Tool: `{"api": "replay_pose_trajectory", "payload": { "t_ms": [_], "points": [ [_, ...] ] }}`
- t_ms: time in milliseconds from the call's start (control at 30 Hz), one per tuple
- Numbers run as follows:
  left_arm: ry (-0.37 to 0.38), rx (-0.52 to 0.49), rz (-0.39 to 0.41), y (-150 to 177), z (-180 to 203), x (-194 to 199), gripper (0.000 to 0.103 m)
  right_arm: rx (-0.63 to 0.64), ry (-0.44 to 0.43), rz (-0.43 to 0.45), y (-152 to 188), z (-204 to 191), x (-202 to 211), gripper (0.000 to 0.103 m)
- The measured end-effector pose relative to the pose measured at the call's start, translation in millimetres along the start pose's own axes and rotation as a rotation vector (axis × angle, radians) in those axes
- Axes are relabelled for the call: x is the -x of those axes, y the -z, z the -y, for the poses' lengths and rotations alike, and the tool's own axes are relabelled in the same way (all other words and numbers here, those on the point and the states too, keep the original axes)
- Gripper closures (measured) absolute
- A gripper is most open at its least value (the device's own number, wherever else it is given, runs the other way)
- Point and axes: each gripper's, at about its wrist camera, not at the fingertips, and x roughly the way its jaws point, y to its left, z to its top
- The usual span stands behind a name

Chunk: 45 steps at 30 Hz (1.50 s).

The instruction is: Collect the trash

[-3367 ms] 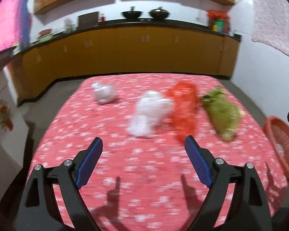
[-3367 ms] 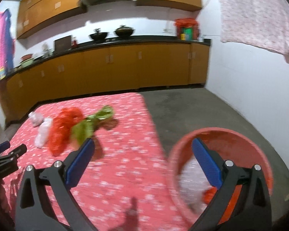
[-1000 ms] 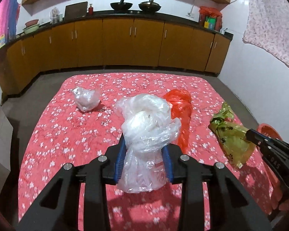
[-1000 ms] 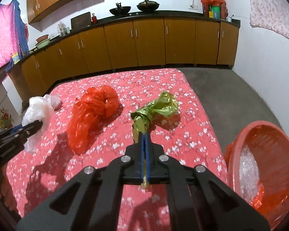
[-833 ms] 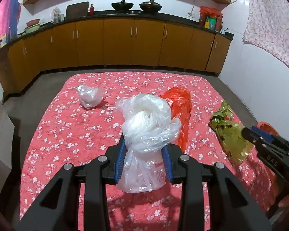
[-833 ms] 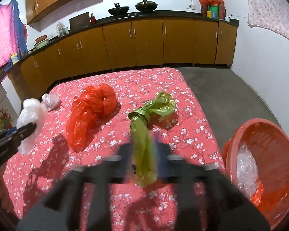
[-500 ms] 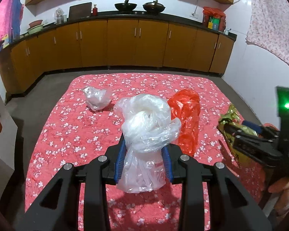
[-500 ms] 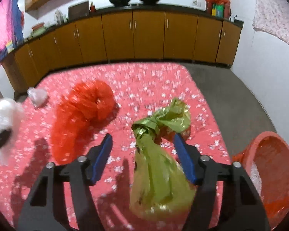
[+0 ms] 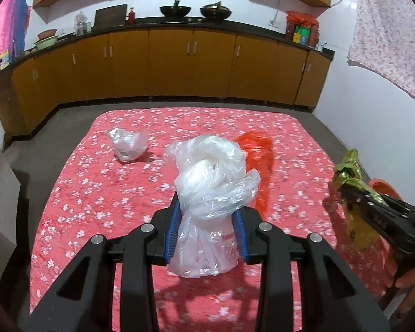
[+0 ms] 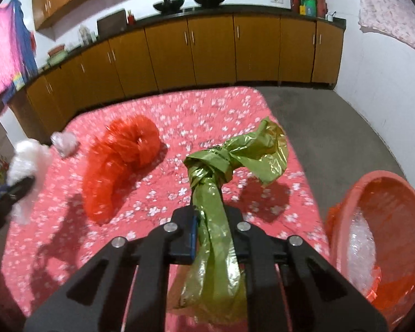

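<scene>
Now both tongs hold bags above the counter (image 9: 77, 193), which wears a red flowered cloth. Left tongs (image 9: 206, 229) are clamped on a clear bag (image 9: 210, 191): their blue pads press its lower half from both sides, and the knotted top bulges above them. Right tongs (image 10: 211, 228) have just closed again and now pinch the neck of a green bag (image 10: 210, 202); its knot and loose top stand beyond the tips, the rest hangs below them. Ahead and between the two tongs, a red bag (image 10: 119, 160) lies on the cloth. Farther off, ahead and left of the left tongs, sits a small clear bag (image 9: 127, 147). Right of the right tongs, off the counter's edge, is a red tub (image 10: 387, 191) with clear and red plastic inside.
</scene>
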Motion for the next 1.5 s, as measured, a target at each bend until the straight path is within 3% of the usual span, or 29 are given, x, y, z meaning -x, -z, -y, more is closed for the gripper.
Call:
{"api": "replay_pose_trajectory", "payload": {
  "t_ms": [267, 700, 1233, 1500],
  "points": [
    [0.101, -0.054, 0.025, 2, 54, 22, 0.068, -0.057, 0.023, 0.116, 15, 40, 85, 0.091],
    [0.261, -0.143, 0.031, 15, 153, 46, 0.068, -0.125, 0.218, 0.239, 59, 118, 182, 0.091],
    [0.357, -0.283, -0.027, 32, 242, 30, 0.068, -0.267, 0.288, 0.232, 86, 188, 197, 0.091],
    [0.403, -0.325, -0.061, 38, 264, 18, 0.068, -0.271, 0.263, 0.216, 86, 205, 189, 0.091]
  ]
}}
